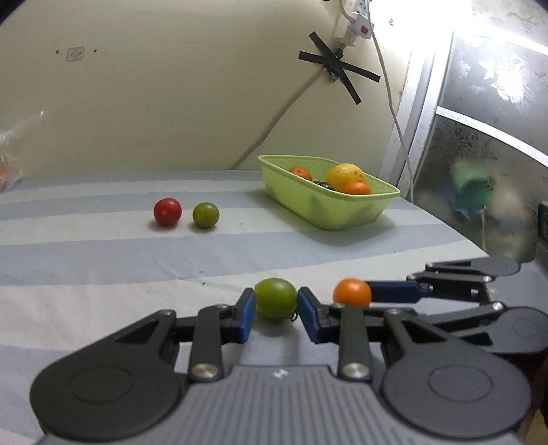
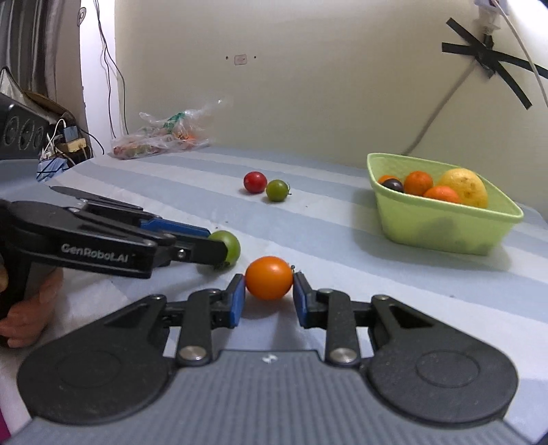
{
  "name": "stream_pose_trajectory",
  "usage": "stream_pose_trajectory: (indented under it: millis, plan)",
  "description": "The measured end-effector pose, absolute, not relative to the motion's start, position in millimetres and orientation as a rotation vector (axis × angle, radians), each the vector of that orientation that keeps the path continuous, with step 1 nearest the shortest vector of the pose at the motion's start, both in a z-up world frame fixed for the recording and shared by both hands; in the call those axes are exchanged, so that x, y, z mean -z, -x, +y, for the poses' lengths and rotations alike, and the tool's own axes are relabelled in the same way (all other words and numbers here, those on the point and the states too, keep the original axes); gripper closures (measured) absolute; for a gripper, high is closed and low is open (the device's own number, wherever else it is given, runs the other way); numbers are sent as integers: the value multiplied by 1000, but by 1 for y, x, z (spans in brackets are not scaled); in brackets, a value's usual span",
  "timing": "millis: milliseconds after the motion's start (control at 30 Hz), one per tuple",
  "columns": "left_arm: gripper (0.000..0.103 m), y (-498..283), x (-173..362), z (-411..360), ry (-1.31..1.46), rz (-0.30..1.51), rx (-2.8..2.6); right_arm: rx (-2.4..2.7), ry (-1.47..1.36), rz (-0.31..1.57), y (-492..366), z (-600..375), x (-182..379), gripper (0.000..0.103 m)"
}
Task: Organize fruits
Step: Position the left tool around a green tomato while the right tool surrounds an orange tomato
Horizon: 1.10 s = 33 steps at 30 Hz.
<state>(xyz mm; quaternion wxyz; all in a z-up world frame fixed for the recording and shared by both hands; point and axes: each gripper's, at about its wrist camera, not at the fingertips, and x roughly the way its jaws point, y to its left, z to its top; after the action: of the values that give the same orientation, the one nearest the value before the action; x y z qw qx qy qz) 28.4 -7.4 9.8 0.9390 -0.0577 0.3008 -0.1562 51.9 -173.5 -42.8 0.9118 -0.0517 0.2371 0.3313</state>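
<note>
My left gripper is shut on a green tomato, its blue pads pressing both sides, low over the striped cloth. Just right of it, my right gripper is shut on an orange tomato. Each view shows the other gripper from the side with its fruit: the orange tomato and the green tomato. A light-green basket stands further back on the right, holding a yellow lemon, oranges and a dark fruit. A red tomato and another green tomato lie loose at mid-table.
A clear plastic bag of produce lies at the back left against the wall. Cables and a taped power strip hang on the wall behind the basket. A person's hand holds the left gripper's handle. The table's right edge runs just beyond the basket.
</note>
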Motion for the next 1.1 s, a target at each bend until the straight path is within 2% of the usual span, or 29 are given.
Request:
stream_pose_trajectory:
  millis: [167,300,500,700,800,900,967,1033,1100]
  plan:
    - [65,-29,-9,-5,125,615,301,-670,120,495,-53,-170,44,67]
    - [63,-31,-8,-7,118,617,295,-665,116,490,-51,-173,45,57]
    - [56,-34,-8,-12,103,624,271,-666,122,484,-49,-173,46,56]
    - [56,-40,-7,-22,85,632,274,-654,154,476,-46,-169,46,56]
    - [60,-39,-7,-23,80,631,287,-652,157,475,-46,-169,46,56]
    - [72,-40,-6,-22,87,633,290,-650,160,474,-46,-168,46,57]
    - [73,-40,-6,-21,97,632,294,-652,163,471,-46,-168,47,58]
    - [73,-40,-6,-20,104,631,300,-667,177,461,-43,-166,47,70]
    - [73,-40,-6,-19,108,628,310,-658,207,445,-39,-163,47,70]
